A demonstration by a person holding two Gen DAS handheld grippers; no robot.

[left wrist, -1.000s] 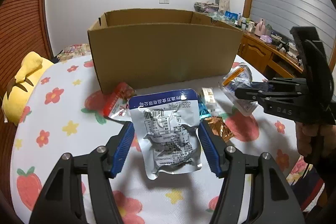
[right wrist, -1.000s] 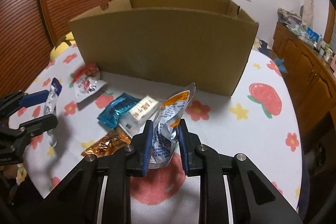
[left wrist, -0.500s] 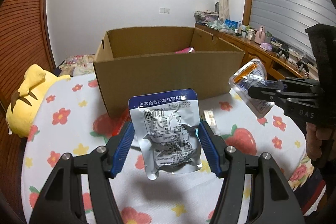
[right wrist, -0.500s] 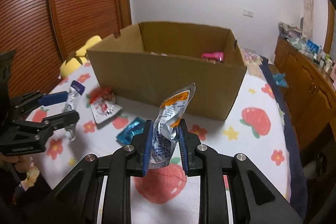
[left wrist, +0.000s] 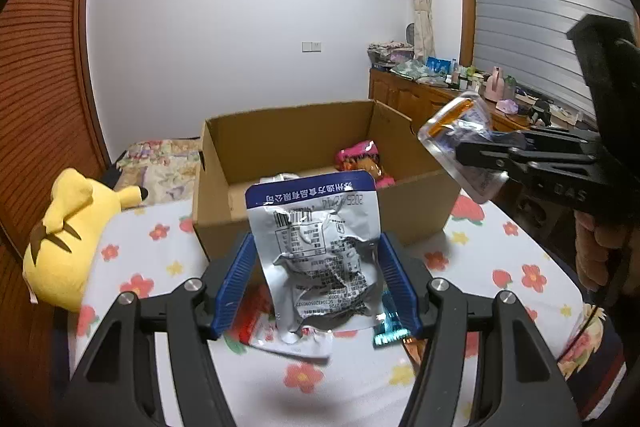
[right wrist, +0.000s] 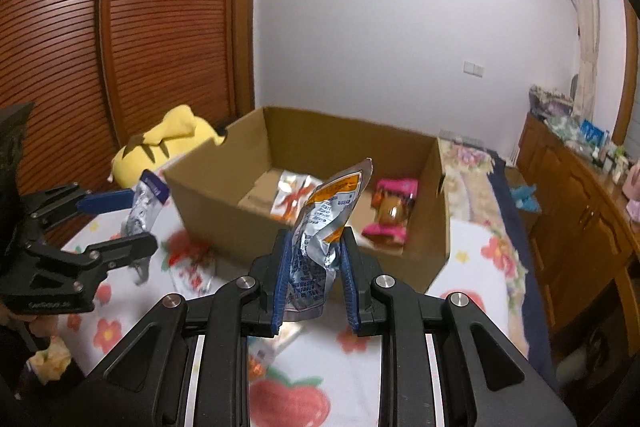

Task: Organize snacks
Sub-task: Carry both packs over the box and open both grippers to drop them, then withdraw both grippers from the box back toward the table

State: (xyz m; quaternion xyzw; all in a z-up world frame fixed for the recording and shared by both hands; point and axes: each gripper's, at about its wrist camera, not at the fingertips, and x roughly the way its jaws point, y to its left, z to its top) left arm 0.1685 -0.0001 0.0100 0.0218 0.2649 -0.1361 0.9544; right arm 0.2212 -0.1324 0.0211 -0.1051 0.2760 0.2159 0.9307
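Both tools pinching pouches: left tool (left wrist: 316,287) silver pouch (left wrist: 320,251), right tool (right wrist: 314,279) orange-topped pouch (right wrist: 324,227); best released well inside cardboard box (right wrist: 224,211).

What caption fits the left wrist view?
Left hand-held gripper holding a silver snack pouch before the open cardboard box, right hand-held gripper alongside.

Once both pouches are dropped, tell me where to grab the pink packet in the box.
Come down from above: the cardboard box walls block every side. Pinch the pink packet across its narrow middle; it seems to lie flat on the floor by the right wall.
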